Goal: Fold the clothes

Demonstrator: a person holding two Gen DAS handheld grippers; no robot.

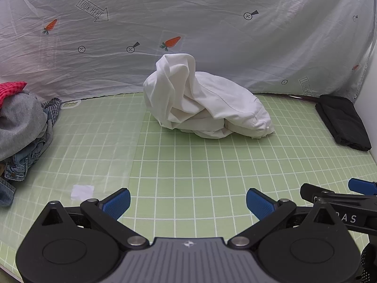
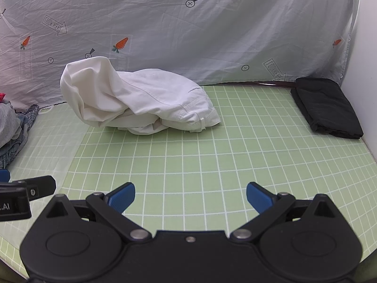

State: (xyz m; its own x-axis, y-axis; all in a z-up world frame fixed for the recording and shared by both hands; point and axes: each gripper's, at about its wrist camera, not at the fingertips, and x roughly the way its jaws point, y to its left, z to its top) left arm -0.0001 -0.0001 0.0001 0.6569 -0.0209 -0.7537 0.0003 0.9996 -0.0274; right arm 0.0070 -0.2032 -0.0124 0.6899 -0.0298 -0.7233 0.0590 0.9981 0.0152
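Observation:
A crumpled white garment [image 1: 202, 101] [image 2: 134, 99] lies heaped near the back of the green grid mat [image 1: 183, 165] [image 2: 188, 155], one part standing up in a peak. My left gripper [image 1: 188, 204] hovers over the mat's front, well short of the garment, jaws wide open and empty. My right gripper [image 2: 190, 198] is likewise open and empty, beside the left one. Part of the right gripper [image 1: 339, 195] shows at the left wrist view's right edge. At the right wrist view's left edge part of the left gripper [image 2: 26, 195] shows.
A pile of clothes [image 1: 21, 127] [image 2: 10, 129], grey, denim, checked and red, sits at the mat's left edge. A folded black garment [image 1: 344, 121] [image 2: 327, 107] lies at the back right by a white wall. A printed sheet [image 1: 188, 23] hangs behind. A white patch [image 1: 82, 192] lies front left.

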